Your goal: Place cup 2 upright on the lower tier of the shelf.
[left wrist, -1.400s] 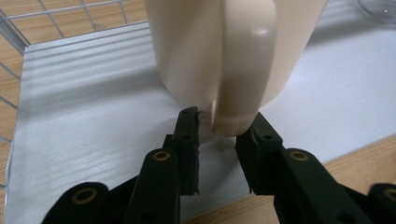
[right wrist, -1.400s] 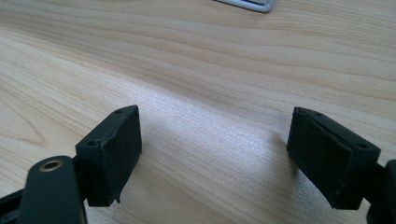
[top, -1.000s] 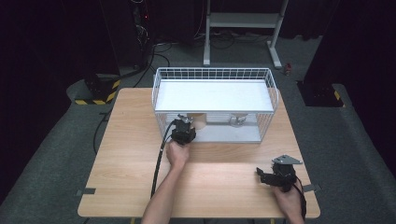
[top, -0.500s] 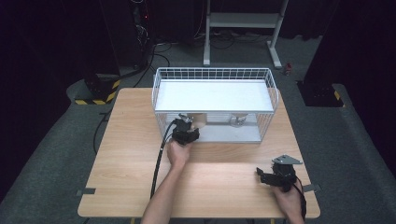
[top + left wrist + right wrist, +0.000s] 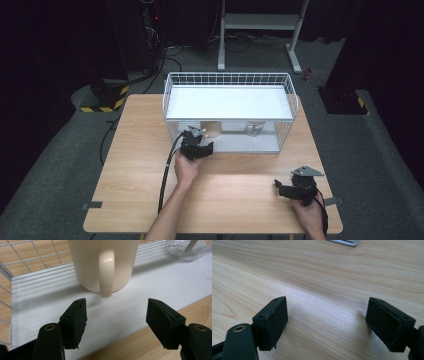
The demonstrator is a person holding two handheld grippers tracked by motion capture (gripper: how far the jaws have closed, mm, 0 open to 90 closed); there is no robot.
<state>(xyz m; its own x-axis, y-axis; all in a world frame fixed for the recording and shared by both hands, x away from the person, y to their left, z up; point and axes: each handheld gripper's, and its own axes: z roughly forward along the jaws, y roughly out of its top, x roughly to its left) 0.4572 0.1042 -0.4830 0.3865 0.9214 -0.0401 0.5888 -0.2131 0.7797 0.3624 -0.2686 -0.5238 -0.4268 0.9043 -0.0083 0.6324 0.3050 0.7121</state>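
Jaws of left gripper (image 5: pixel 116 323) just opened, apart from cream mug (image 5: pixel 105 265), apparently freestanding.

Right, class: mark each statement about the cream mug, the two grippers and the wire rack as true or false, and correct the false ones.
1. The cream mug stands upright on the wire rack's lower shelf. True.
2. The left gripper is clamped on the mug's handle. False: its jaws have just been opening, and the handle lies beyond them.
3. The right gripper is open over bare table. True.
4. The mug's handle faces away from the left gripper. False: it faces it.
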